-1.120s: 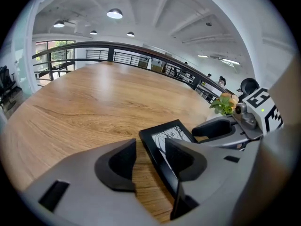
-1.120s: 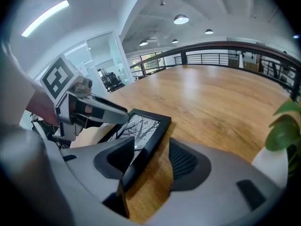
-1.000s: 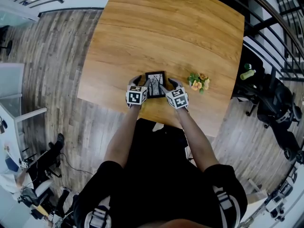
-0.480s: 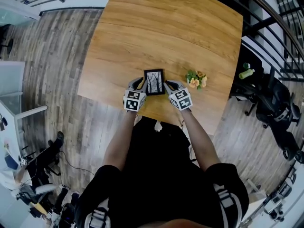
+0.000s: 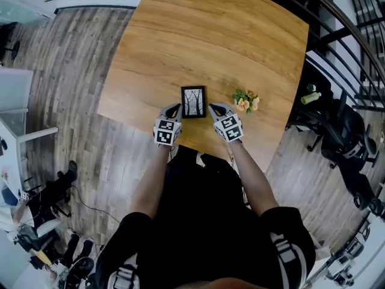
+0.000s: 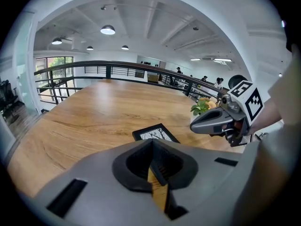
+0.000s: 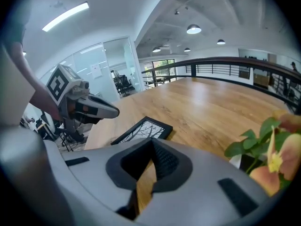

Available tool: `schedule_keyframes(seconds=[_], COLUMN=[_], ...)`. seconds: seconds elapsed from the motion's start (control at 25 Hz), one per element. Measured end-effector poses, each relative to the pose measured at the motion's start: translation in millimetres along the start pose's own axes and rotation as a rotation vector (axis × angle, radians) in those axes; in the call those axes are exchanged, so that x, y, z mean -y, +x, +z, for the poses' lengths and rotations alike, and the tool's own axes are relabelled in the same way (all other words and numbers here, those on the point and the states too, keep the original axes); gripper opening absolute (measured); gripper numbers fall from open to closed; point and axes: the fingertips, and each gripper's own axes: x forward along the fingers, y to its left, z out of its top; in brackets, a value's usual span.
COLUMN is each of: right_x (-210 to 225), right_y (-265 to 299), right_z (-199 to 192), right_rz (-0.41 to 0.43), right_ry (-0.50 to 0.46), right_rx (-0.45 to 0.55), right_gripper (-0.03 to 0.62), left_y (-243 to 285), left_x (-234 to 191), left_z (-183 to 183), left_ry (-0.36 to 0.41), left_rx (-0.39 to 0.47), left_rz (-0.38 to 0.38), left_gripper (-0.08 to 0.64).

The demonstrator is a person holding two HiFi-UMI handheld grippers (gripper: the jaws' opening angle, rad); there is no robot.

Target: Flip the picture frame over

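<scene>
On the table (image 5: 210,41) the frame (image 5: 193,102) lies flat by the near edge with its picture side up, and we judge that the flip is most likely done already. The left gripper (image 5: 175,109) and the right gripper (image 5: 213,107) stand just beside it, one at each side, without touching it. Their jaws have just been closing and are now pressed together with nothing between them.

The picture frame (image 5: 193,102) lies flat on the desk (image 5: 210,35), near its lower edge at frame centre. The left hand-held gripper (image 5: 175,108) is just left of it and the right hand-held gripper (image 5: 214,108) just right. A small plant (image 5: 245,102) stands further right.
</scene>
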Motion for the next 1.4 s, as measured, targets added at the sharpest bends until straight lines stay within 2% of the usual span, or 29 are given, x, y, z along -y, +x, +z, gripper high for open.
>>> schedule_keyframes(seconds=[0.24,0.96,1.4], right_x=[-2.5,-8.0,-5.2], right_y=[-6.8,-18.3,-34.2], right_z=[2.0,1.6,-9.2], right_rz=[0.01,0.023,0.028], right_ry=[-0.017,-0.046,-0.032], right_rx=[0.011,0.034,0.04], right_gripper=[0.006,0.007,0.006], left_y=[-7.5,-26.1,-35.0], left_x=[-0.8,8.3,21.4], left_z=[-1.7,-3.2,-8.4], left_ry=[-0.017,-0.027,-0.031], left_rx=[0.007,0.022,0.04], left_rz=[0.038,0.079,0.114], left_gripper=[0.02,0.02,0.02])
